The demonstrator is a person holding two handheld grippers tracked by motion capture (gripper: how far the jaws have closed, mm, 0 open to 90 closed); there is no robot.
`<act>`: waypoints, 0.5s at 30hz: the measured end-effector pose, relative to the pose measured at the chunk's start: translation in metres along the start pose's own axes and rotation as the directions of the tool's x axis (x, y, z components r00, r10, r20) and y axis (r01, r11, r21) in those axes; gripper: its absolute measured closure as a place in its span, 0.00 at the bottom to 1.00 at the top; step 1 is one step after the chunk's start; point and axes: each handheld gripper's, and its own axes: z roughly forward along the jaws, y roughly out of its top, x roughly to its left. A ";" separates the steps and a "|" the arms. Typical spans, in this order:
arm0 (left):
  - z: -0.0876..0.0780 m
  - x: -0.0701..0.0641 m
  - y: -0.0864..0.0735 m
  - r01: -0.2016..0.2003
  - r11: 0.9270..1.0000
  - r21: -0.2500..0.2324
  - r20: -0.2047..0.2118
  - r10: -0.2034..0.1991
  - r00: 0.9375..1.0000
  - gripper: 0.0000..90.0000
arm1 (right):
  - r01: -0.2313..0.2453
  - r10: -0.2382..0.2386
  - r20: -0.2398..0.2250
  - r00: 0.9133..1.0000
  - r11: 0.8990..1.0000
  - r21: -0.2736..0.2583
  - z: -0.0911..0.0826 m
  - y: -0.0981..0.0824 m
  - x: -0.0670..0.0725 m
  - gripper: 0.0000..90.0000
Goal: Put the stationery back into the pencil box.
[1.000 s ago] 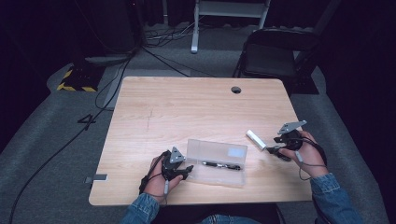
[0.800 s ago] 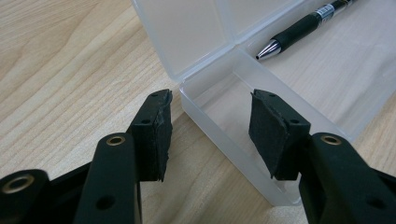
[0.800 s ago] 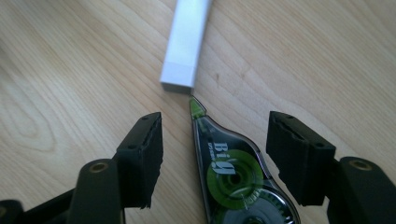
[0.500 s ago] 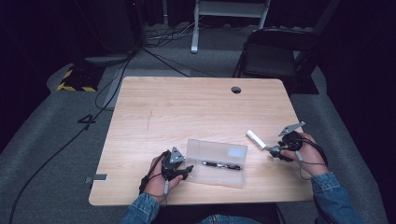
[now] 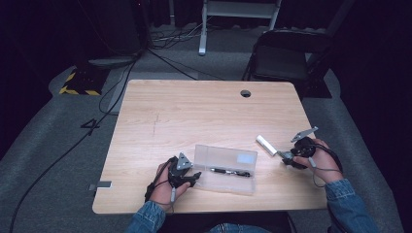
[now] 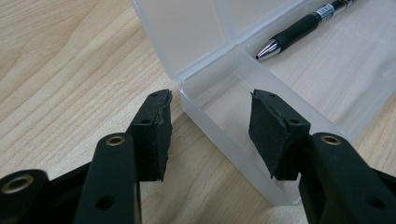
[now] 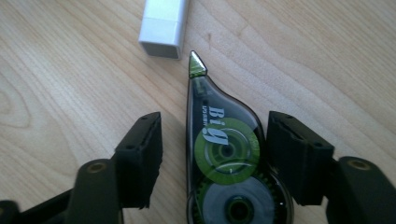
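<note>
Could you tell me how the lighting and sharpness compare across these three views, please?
High view: table lit, surroundings nearly black, soft detail. Left gripper view: bright and even, clear case and pen sharp, near left tongs slightly soft. Right gripper view: correction tape crisp, faint shadow beside it, white eraser cropped at the top.

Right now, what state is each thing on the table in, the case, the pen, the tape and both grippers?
Clear plastic case: open, lid laid flat.
Pen: lying inside the case.
Correction tape: flat on the table, between the right jaws, left pad clear of it.
White eraser: lying loose beyond the tape's tip.
Left gripper: jaws astride the case's end wall.
Right gripper: open, jaws just closing in.
</note>
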 end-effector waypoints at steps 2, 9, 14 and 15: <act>0.000 0.000 0.000 0.001 1.000 0.001 0.000 -0.001 1.000 0.55 | -0.005 0.005 -0.010 1.000 1.000 0.007 -0.001 0.000 0.001 0.46; 0.000 0.000 0.000 0.001 1.000 -0.002 -0.002 -0.001 1.000 0.55 | -0.011 0.011 -0.013 1.000 0.999 0.036 -0.003 -0.001 0.002 0.50; 0.000 0.000 0.000 0.001 1.000 -0.001 -0.001 -0.001 1.000 0.55 | -0.017 0.018 -0.011 1.000 0.999 0.047 -0.004 0.000 0.003 0.56; 0.000 0.000 0.000 0.000 1.000 0.000 0.000 0.000 1.000 0.55 | -0.019 0.019 -0.010 1.000 0.999 0.047 -0.004 0.000 0.003 0.56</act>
